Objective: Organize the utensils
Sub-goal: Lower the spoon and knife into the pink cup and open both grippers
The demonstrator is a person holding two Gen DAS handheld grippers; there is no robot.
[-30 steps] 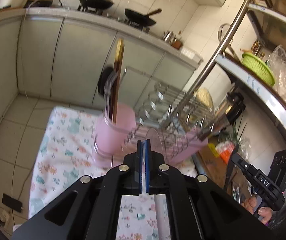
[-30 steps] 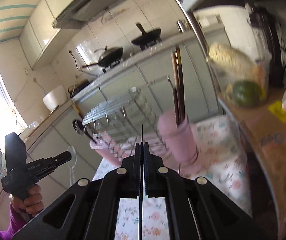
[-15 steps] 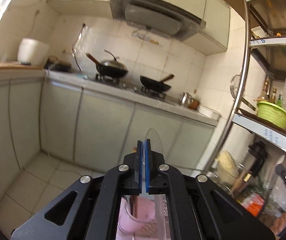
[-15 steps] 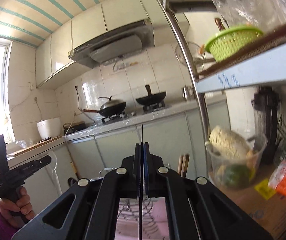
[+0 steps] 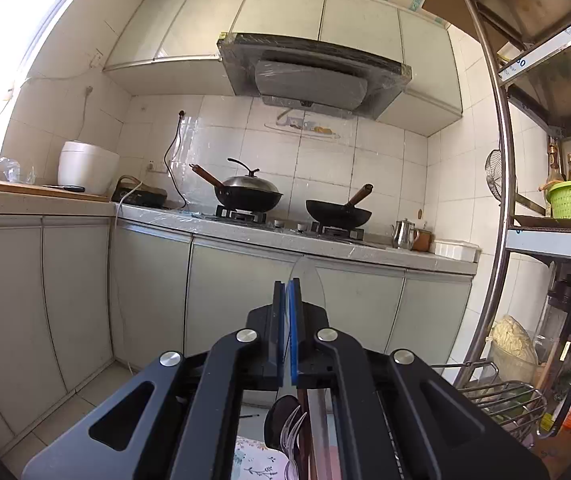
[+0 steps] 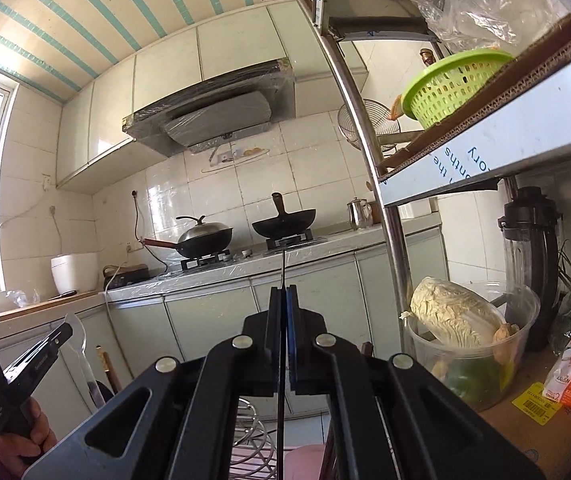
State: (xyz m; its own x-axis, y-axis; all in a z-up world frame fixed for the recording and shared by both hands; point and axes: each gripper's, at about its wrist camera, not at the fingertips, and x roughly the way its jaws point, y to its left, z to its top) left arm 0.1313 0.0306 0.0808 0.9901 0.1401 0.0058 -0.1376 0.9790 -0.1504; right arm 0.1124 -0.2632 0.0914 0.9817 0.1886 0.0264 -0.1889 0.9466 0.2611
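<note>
Both grippers have swung upward over the past second, so the pink cup and wire dish rack that filled the views now sit at the bottom edge and the far kitchen wall fills the frame. Nearest, the left gripper is clenched on a clear plastic utensil whose rounded blade rises just past its fingertips, while the right gripper is clenched on a thin dark utensil seen edge-on. Below the left gripper a black ladle and clear plastic forks stand upright together, over a floral cloth; under the right gripper lie the wire dish rack and the rim of the pink cup. At left in the right wrist view, the person's hand, in a purple sleeve, holds the other gripper with its clear utensil. To the right, a plastic bowl of cabbage sits on a shelf beside a black blender jug, with a green basket on the shelf above. Farther off, a lidded wok and an open wok rest on the stove along the counter, a white rice cooker to the left, and a range hood hangs below pale wall cabinets.
</note>
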